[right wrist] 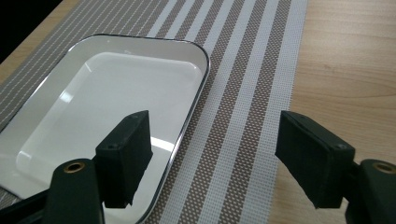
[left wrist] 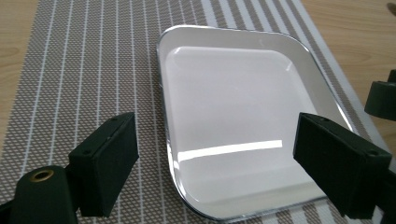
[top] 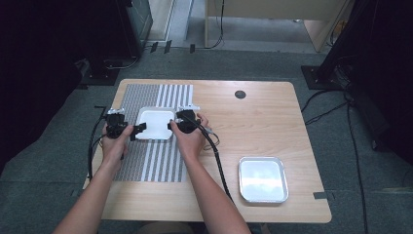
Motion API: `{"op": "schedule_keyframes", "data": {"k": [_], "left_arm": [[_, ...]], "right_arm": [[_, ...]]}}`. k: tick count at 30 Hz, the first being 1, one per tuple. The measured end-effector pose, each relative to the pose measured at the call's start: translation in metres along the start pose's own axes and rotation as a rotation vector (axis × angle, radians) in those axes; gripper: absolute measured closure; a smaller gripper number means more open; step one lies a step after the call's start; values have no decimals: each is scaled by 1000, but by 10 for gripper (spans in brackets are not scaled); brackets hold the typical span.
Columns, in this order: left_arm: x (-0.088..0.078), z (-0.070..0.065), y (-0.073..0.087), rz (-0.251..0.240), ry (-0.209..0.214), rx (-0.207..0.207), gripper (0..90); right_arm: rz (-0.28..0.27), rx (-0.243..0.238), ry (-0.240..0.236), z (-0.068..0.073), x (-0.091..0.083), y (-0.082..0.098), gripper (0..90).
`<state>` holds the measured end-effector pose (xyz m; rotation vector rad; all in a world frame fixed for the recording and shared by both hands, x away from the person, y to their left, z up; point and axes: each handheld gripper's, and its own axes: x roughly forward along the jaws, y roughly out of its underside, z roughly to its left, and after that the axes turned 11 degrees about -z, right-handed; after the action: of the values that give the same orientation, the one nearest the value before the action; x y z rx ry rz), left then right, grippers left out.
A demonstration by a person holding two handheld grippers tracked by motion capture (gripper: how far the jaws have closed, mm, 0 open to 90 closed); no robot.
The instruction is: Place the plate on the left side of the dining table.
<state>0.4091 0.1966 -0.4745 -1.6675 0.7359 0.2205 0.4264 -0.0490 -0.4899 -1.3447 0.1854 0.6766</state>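
Item 1: white square enamel tray with dark rim [top: 155,123], flat on the grey-and-white striped woven placemat [top: 160,165], left half of the table. My left gripper [top: 138,131] and right gripper [top: 171,125] flank it, jaws spread, pinching nothing. Item 2: silver metal tray [top: 262,179], near right. Risk: a low jaw could clip the rim and skid the tray.

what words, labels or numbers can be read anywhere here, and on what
None: no readable text stands on anything.
White tray on the striped placemat: plain, no print.
Metal tray on the wooden table: bare, no stamp to be seen.
Left gripper and right gripper: black, no label legible.
Dark round disc on the table: too small to tell any marking.
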Motion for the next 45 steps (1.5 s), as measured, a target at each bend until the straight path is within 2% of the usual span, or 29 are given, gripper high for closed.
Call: {"op": "schedule_keyframes", "data": {"k": [3,6,12,19,29,34,45], "left_arm": [[-6,0,3,-19,11,-18,140],[-11,-2,6,-25,3,-5,140],[-24,-8,12,-57,17,0,140],[-35,-15,19,-90,12,1,140],[-51,-33,29,-114,31,41,140],[-61,-39,32,-130,38,47,140],[-86,-44,39,-157,30,52,140]], "right_arm": [[-13,-34,-4,-3,-10,0,271],[-16,-41,-15,-9,-19,1,267],[-28,-38,-29,-21,-38,5,252],[-41,-43,-28,-34,-57,10,250],[-66,-56,-44,-52,-87,14,244],[-76,-64,-45,-60,-101,15,244],[-104,-66,-37,-86,-137,22,244]]}}
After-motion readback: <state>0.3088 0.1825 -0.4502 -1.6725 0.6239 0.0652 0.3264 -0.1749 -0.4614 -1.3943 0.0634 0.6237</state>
